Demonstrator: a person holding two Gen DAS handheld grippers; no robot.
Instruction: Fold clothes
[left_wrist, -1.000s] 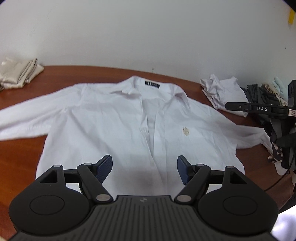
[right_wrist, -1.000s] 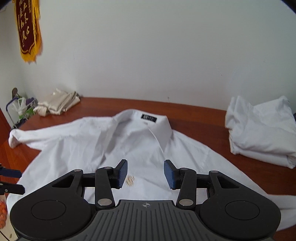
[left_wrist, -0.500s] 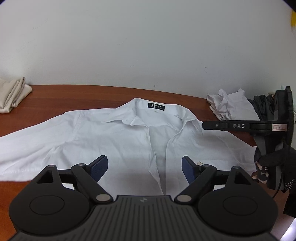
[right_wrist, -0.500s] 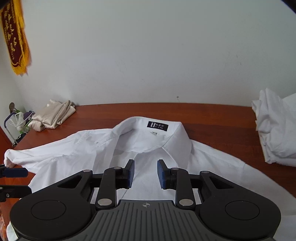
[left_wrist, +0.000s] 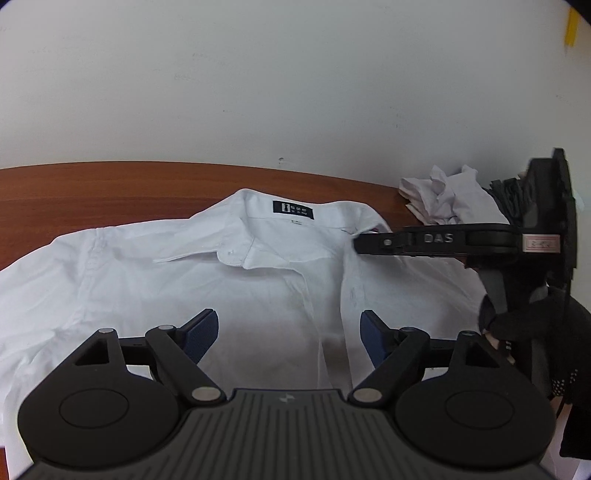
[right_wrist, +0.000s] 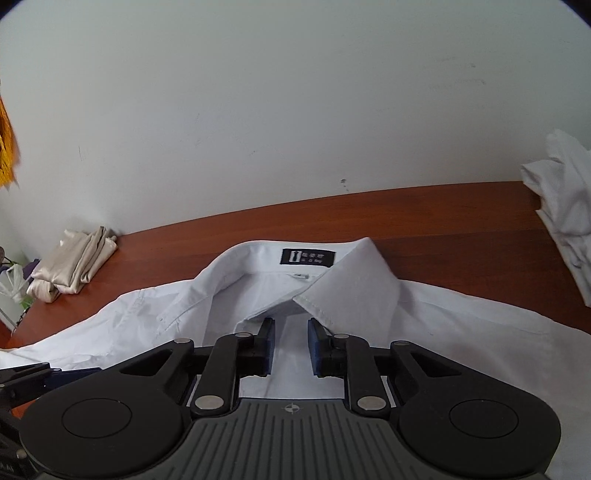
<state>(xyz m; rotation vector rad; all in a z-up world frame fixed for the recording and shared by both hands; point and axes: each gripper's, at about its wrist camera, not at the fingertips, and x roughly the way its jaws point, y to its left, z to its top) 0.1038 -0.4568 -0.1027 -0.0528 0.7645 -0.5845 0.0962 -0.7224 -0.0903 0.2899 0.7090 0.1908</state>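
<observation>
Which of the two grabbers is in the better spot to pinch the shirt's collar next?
Probably the right gripper. Its tips sit right below the white shirt's collar, and its jaws have just been closing, with nothing pinched yet. The left gripper hangs wide open, lower over the shirt front.

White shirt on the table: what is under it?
The white shirt lies spread, front up and collar open, on the brown wooden table, which shows bare beyond the collar. Whatever might lie between cloth and tabletop is covered, so it cannot be seen.
</observation>
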